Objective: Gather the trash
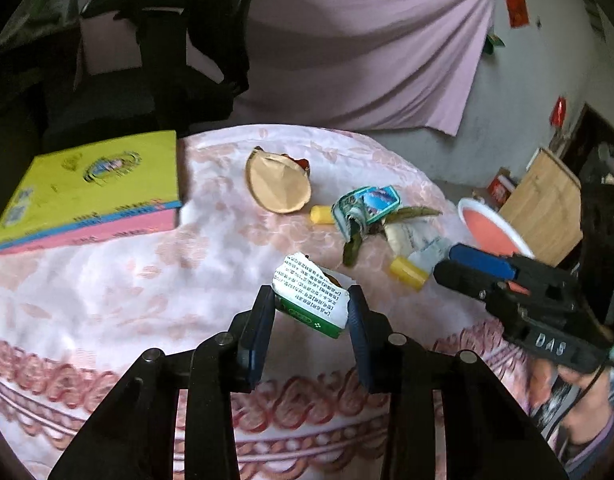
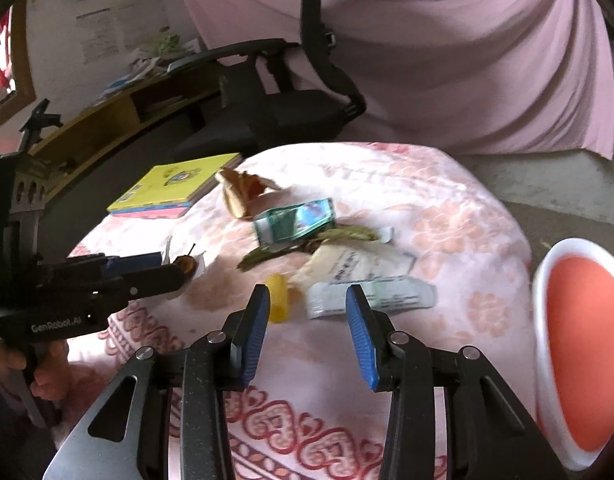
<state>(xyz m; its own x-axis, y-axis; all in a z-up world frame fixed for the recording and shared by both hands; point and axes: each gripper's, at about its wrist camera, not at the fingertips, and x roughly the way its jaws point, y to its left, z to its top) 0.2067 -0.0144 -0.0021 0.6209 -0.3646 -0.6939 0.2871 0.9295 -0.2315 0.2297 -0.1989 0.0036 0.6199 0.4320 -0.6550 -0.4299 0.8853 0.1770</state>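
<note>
From the left wrist, the left tool [image 1: 311, 300] pinched a torn white and green paper box [image 1: 313, 294] between its blue pads, just above the bench [image 1: 107, 300] with the pink flowered cloth. A small yellow cap [image 1: 407, 273] lay near it on the right.

From the right wrist, the right tool [image 2: 307, 300] stood spread with nothing pinched. A crumpled white wrapper [image 2: 371, 296] lay just past its tips, touching neither pad, and the yellow cap [image 2: 278, 298] sat beside the left pad.
</note>
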